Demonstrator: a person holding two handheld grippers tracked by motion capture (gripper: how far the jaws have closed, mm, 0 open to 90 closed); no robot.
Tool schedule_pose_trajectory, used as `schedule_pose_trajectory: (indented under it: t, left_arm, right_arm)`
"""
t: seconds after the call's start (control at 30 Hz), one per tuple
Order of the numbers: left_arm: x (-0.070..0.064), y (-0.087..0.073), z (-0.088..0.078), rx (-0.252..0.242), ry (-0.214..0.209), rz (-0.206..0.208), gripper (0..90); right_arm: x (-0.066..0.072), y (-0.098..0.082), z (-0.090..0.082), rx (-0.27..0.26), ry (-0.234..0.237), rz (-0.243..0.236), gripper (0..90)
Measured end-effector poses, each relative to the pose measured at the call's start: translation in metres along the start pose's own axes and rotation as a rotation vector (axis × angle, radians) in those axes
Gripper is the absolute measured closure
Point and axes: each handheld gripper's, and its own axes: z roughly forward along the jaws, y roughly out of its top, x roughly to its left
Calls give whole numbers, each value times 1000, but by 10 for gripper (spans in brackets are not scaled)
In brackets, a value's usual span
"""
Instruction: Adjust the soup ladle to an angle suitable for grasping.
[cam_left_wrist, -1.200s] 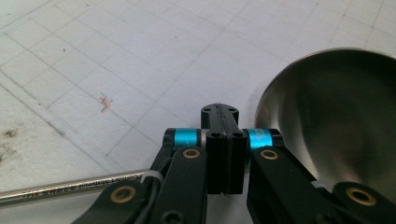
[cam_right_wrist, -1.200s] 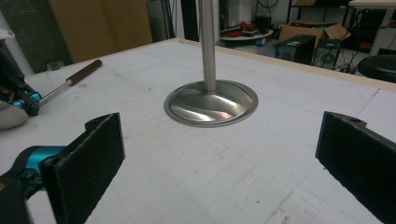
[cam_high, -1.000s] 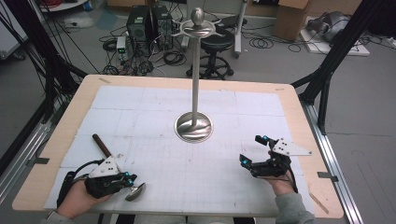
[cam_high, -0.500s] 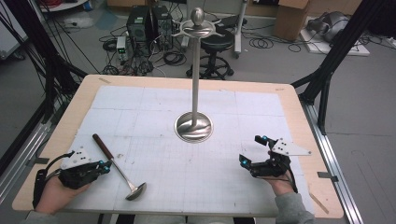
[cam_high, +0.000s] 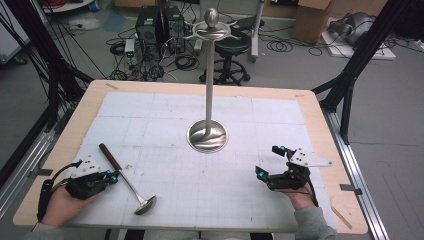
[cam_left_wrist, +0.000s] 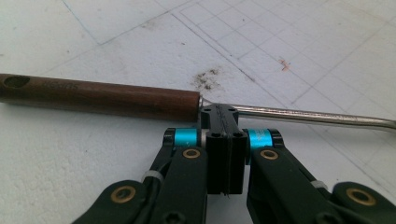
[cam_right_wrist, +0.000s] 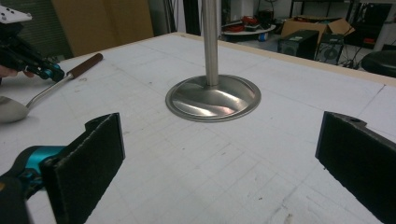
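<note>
White gridded paper covers the wooden table (cam_high: 60, 150), which stands in a workshop with a bare grey floor. Nearest the person, at the front left of the high view, the left hand holds the left gripper (cam_high: 111, 176) low over the paper, with its jaws pressed together and nothing between them. The left gripper view shows their closed tips right at the ladle (cam_left_wrist: 140, 99), at the joint where the dark wooden handle meets the thin metal shaft; whether the tips actually touch it cannot be told. The ladle lies flat on the paper just beside that gripper, with its handle pointing toward the far left of the table and its small metal bowl near the front edge. At the front right, the right gripper (cam_high: 272, 162) rests low over the paper, well apart from the ladle, and its jaws stand wide apart with nothing between them; the right gripper view looks between the two black pads across to the middle of the table. Farther off, near the centre of the paper, stands a metal stand (cam_high: 207, 136) with a round domed base, a tall thin upright pole and a ring of curved hooks under a knob at the top. Beyond the far edge of the table are a black stool (cam_high: 231, 52), computer cases (cam_high: 159, 25), loose cables on the floor and cardboard boxes (cam_high: 310, 20) at the back.
</note>
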Motion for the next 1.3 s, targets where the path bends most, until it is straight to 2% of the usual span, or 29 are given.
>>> schedule_pose_trajectory:
  t: [0.23,0.27,0.4,0.53,0.67,0.7,0.87,1.3]
  left_arm:
    - [2,1,2,5,-7,0,895]
    - [2,1,3,-5,-9,-13,895]
    - [2,2,5,-1,-11,-13,895]
    - [4,5,10,-6,-16,-38,895]
    - [4,8,13,-5,-12,-40,895]
    - [3,10,16,-5,-11,-54,895]
    - [1,13,20,-9,-11,-67,895]
    - [-4,21,31,-17,-30,-57,895]
  right_arm:
    - [0,0,0,4,-1,0,3]
    - [0,0,0,3,0,0,3]
    - [1,0,0,7,3,3,3]
    - [1,0,0,6,1,4,3]
    - [0,0,0,7,0,-2,3]
    - [0,0,0,7,0,-3,3]
    - [0,0,1,9,0,-5,3]
    - [0,0,1,10,0,-9,3]
